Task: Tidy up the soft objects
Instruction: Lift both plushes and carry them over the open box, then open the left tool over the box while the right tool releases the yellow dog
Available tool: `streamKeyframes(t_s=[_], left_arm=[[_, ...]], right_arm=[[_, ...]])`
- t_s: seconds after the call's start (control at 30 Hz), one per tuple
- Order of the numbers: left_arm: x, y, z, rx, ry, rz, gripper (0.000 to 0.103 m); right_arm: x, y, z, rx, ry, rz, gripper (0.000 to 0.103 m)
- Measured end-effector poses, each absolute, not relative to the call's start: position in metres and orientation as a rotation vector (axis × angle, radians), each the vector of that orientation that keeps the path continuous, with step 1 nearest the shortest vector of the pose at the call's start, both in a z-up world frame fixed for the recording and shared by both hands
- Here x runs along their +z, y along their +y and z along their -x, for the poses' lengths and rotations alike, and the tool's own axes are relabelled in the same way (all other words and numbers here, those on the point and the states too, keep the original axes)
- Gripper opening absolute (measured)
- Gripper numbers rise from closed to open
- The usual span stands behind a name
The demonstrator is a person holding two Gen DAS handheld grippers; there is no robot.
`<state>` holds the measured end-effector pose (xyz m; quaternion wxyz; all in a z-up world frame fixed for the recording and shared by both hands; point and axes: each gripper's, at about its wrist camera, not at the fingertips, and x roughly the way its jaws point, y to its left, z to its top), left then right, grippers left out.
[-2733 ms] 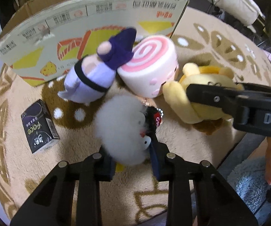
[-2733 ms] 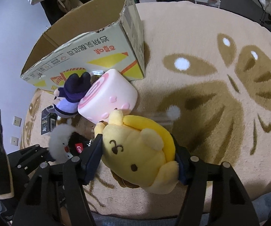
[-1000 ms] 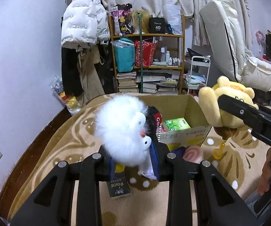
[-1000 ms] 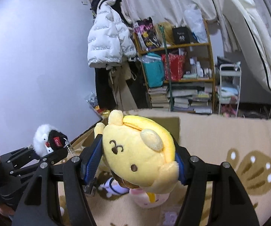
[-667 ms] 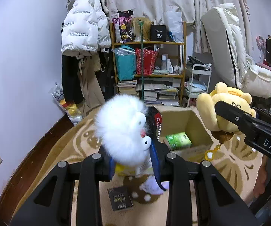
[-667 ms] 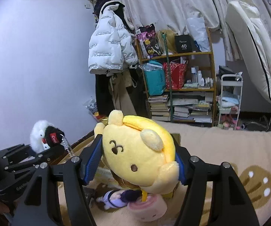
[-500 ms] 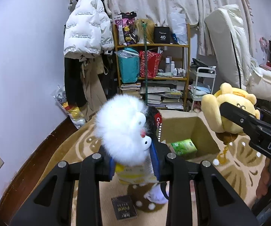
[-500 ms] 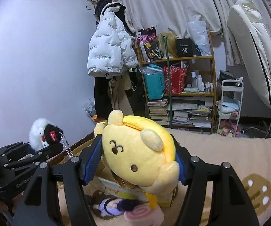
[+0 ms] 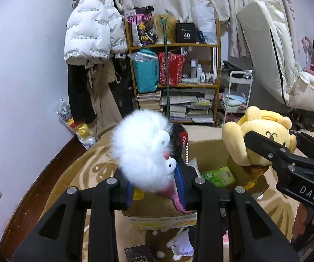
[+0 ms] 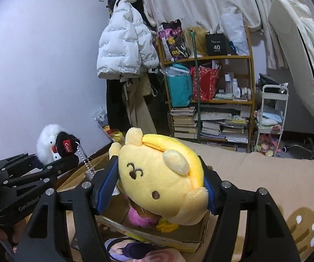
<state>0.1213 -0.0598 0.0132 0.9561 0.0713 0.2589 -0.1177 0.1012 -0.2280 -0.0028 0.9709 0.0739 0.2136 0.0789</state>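
Down on the patterned rug (image 9: pixel 87 170) sits the open cardboard box (image 9: pixel 211 150), a green packet (image 9: pixel 219 175) and a pink plush (image 10: pixel 138 218) inside it. Above the box, the right gripper (image 10: pixel 157 187) is clamped around the yellow dog plush (image 10: pixel 163 179), both blue pads pressed into its head. Beside it, the left gripper (image 9: pixel 154 185) squeezes the fluffy white plush (image 9: pixel 141 150), held up over the box's near edge, its bead chain (image 10: pixel 84 157) dangling.
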Motion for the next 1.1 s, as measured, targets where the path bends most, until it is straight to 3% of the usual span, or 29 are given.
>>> streamKeyframes(t_s=[1.1], left_arm=[[-0.059,-0.064,-0.166,-0.260,0.753,-0.154,0.034]], right_arm=[[-0.061,-0.233,-0.138,0.140,0.607,-0.157,0.074]])
